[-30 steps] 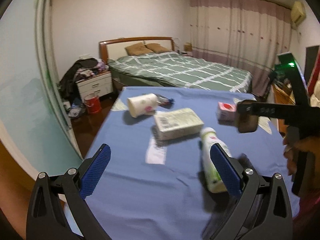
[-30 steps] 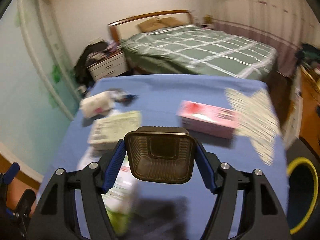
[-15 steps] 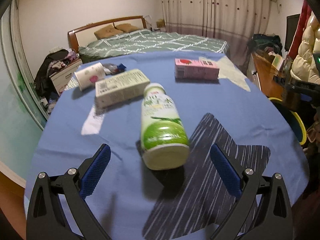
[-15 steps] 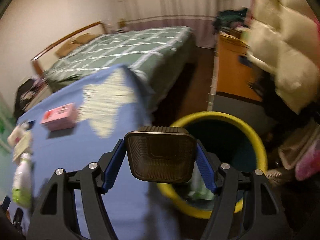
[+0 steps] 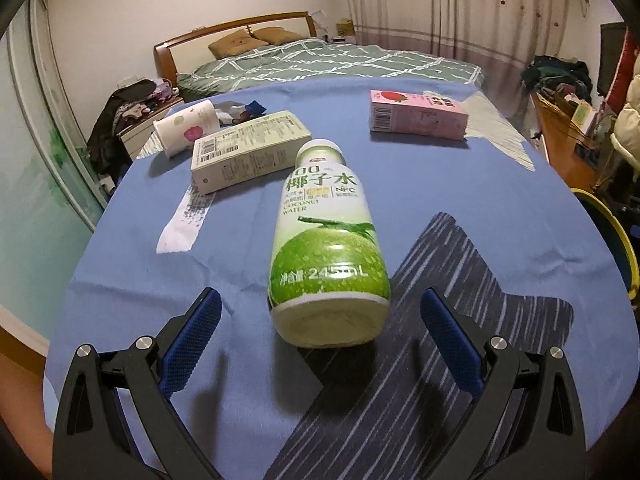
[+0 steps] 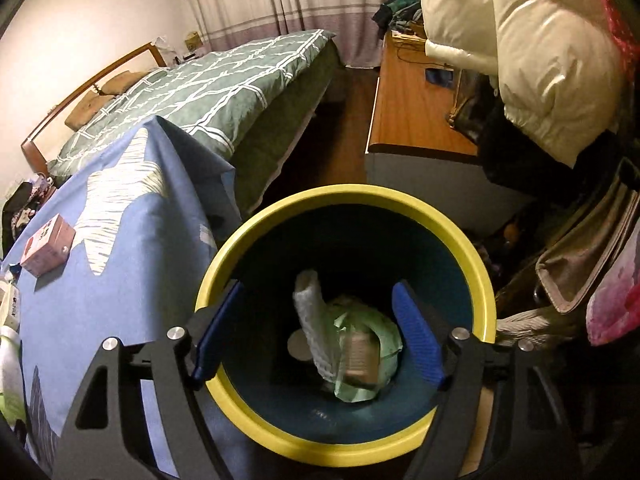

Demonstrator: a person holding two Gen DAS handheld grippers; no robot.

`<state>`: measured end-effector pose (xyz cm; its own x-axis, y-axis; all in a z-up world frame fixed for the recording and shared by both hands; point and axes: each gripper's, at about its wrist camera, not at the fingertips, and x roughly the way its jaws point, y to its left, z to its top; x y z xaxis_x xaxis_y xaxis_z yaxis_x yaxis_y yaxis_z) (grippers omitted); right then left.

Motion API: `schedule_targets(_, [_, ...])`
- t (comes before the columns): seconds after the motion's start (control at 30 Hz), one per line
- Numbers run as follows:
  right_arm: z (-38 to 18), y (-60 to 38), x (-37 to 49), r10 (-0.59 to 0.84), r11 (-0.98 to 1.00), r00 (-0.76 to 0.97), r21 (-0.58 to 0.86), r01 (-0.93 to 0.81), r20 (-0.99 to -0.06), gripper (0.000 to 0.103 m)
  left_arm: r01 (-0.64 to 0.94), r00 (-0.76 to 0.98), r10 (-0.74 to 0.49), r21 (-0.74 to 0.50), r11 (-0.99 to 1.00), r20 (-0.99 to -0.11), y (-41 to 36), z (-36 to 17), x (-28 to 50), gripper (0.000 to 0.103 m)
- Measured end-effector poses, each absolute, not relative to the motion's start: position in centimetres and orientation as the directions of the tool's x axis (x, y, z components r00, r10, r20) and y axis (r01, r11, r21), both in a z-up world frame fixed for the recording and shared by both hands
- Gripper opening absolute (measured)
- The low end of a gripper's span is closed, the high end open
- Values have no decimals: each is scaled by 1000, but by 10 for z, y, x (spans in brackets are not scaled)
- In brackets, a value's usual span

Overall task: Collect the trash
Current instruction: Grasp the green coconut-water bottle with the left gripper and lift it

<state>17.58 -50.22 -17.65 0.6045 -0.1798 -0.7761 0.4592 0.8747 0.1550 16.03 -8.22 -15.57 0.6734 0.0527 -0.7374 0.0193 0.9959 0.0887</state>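
Observation:
A green-and-white coconut water bottle (image 5: 328, 240) lies on its side on the blue tablecloth (image 5: 480, 184), its base toward my left gripper (image 5: 320, 304). That gripper is open, with the bottle's base just ahead of and between its blue fingers, untouched. My right gripper (image 6: 318, 292) hangs over the yellow-rimmed bin (image 6: 344, 196); its jaws are opening and nothing is between the pads. Below them a blurred brown tub (image 6: 360, 356) drops onto green and white rubbish inside the bin. A beige box (image 5: 248, 148), a paper cup (image 5: 188, 128) and a pink carton (image 5: 418, 114) lie farther back.
The bin (image 5: 624, 248) stands on the floor off the table's right edge. Beyond the table is a green bed (image 5: 340, 64). A wooden desk (image 6: 416, 100) and a cream puffer jacket (image 6: 540, 40) crowd the bin's far right side. A small wrapper (image 5: 244, 109) lies behind the cup.
My right gripper swung from over the table to above the bin and the brown tub left its jaws. My left gripper sank and closed in on the bottle.

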Motion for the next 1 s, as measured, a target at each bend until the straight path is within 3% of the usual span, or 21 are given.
schedule_targets(0.1, [-178, -502, 175, -165, 877, 611, 169, 450, -774, 72, 6, 676, 66, 95, 995, -734, -82, -157, 162, 97])
schedule_targets(0.17, [-177, -501, 174, -157, 878, 617, 177, 445, -771, 72, 2, 682, 70, 98, 995, -728, -82, -157, 163, 84])
schedule_targets(0.4, [-176, -497, 176, -145, 882, 627, 188, 433, -765, 72, -16, 715, 91, 114, 993, -693, -77, -151, 162, 65])
schedule_targets(0.47, [-176, -496, 176, -141, 882, 630, 192, 431, -764, 72, -12, 727, 101, 134, 991, -680, -79, -149, 162, 56])
schedule_targets(1.0, [-166, -491, 171, -122, 885, 664, 222, 409, -738, 72, 56, 829, 32, 139, 989, -559, -73, -74, 155, 52])
